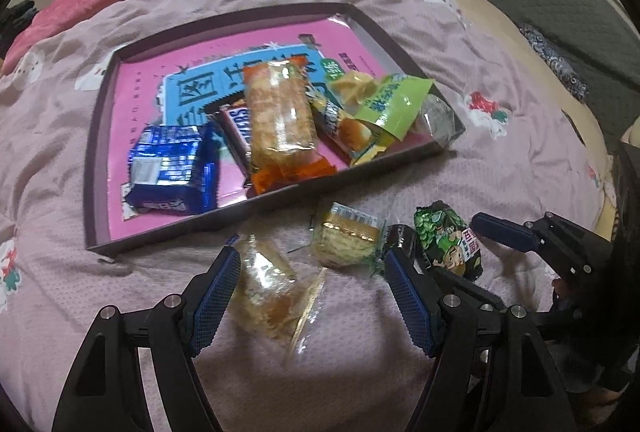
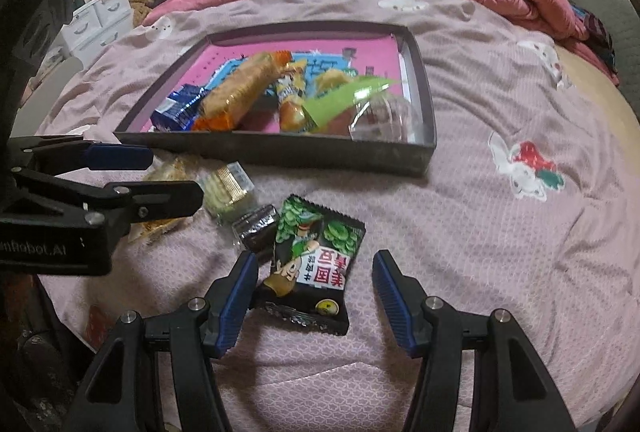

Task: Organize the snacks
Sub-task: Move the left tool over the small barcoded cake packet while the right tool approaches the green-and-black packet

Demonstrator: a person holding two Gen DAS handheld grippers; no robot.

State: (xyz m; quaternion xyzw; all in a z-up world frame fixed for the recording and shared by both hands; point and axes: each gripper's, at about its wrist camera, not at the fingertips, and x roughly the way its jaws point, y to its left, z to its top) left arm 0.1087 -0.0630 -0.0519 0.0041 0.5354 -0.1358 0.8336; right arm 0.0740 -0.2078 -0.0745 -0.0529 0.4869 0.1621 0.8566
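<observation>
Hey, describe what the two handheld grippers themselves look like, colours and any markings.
Both grippers, left gripper and right gripper, have black angular plastic frames with silver round bolts. Their fingers carry blue ribbed pads. The left one's body shows white mirrored lettering, only partly readable.

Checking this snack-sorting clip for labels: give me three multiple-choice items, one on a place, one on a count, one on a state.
1. The blue packet lies:
A in the tray
B on the bedspread
C in a claw

2. Snacks outside the tray:
A one
B four
C seven

3. The right claw is:
A shut on the green-and-black packet
B open around it
C away from it

Key:
1 A, it sits within the tray's walls.
2 B, four lie on the bedspread.
3 B, the green-and-black packet lies between spread fingers.
</observation>
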